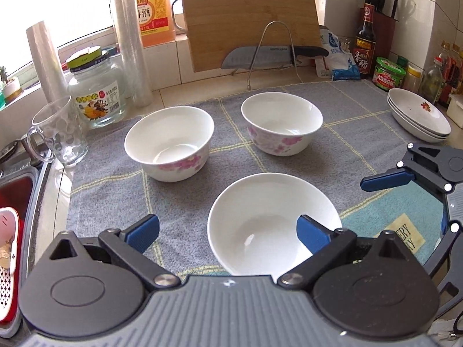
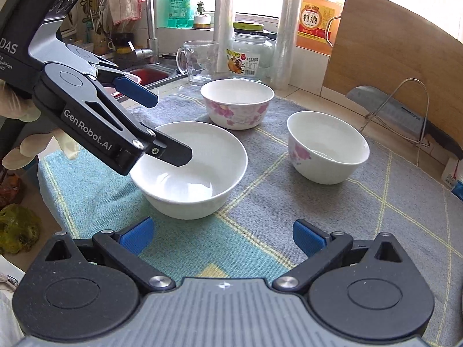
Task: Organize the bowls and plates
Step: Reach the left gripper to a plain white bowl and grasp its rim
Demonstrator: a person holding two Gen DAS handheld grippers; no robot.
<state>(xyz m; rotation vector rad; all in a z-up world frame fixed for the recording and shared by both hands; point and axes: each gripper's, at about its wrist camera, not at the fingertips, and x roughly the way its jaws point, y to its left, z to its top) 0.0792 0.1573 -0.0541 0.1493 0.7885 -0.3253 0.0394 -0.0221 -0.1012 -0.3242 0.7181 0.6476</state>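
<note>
Jaws of the left gripper (image 2: pixel 170 124) stood wide, straddling the plain white bowl's (image 2: pixel 189 170) near-left rim without pressing it; right gripper (image 2: pixel 221 237) open, empty. Arm read "GenRobot.AI".

Bright window (image 1: pixel 58 5) backlight, fisheye-bent edges.

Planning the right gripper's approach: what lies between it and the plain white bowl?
Only bare towel, as the right wrist view shows. The right gripper is open just short of the plain white bowl.
</note>
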